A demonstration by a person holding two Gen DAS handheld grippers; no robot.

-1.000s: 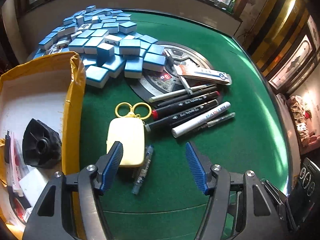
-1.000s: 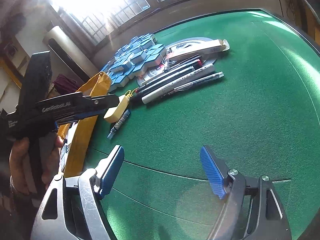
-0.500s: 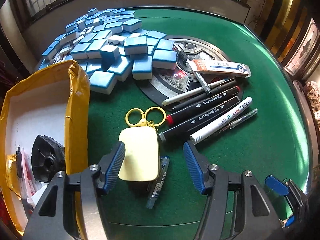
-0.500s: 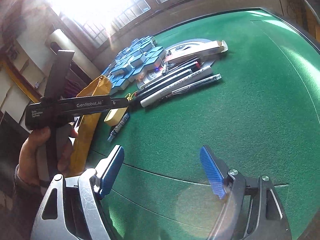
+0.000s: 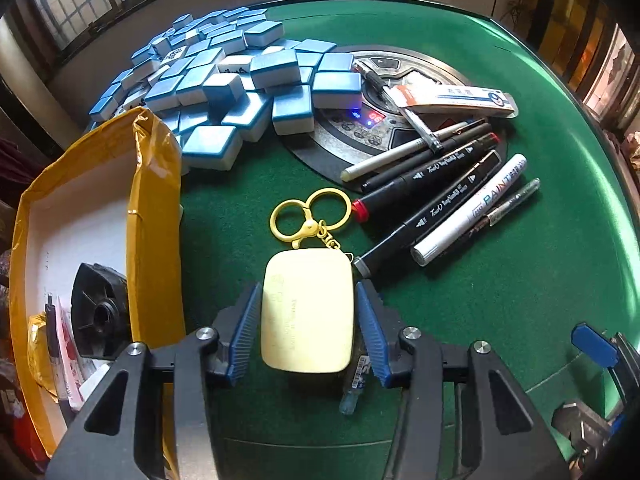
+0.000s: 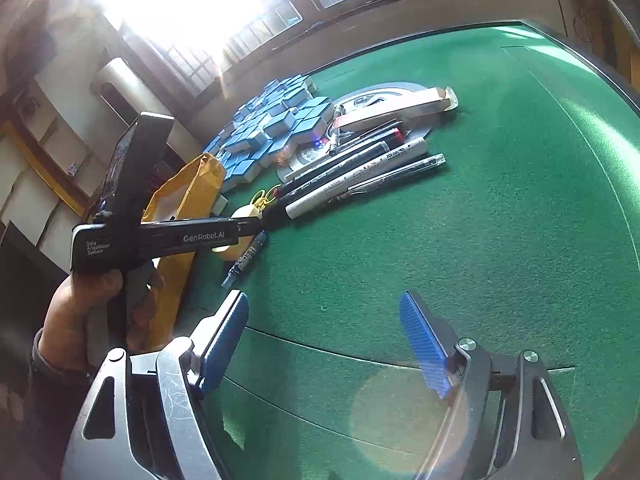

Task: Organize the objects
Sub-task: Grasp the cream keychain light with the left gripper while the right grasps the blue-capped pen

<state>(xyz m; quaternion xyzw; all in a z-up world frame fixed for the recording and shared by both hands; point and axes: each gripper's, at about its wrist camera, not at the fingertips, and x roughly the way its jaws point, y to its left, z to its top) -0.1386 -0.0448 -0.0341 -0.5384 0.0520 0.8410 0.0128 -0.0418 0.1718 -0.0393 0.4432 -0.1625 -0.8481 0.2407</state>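
Observation:
A pale yellow case [image 5: 307,312] with yellow key rings [image 5: 310,214] lies on the green felt table [image 5: 520,280]. My left gripper [image 5: 308,328] has its blue pads on both sides of the case, closed against it. A small blue-capped pen [image 5: 354,388] lies under the case's right edge. The case also shows in the right wrist view [image 6: 240,216], partly behind the left gripper's body [image 6: 160,236]. My right gripper [image 6: 332,344] is open and empty above bare felt at the front.
A yellow-lined box [image 5: 154,208] with a black part [image 5: 98,316] stands at the left. Several markers [image 5: 432,196] lie to the right of the case. A heap of blue mahjong tiles [image 5: 224,88] and a long white carton [image 5: 452,98] lie behind.
My left gripper has moved forward over the yellow case and its jaws have closed in onto the case's sides. The right gripper has stayed almost still.

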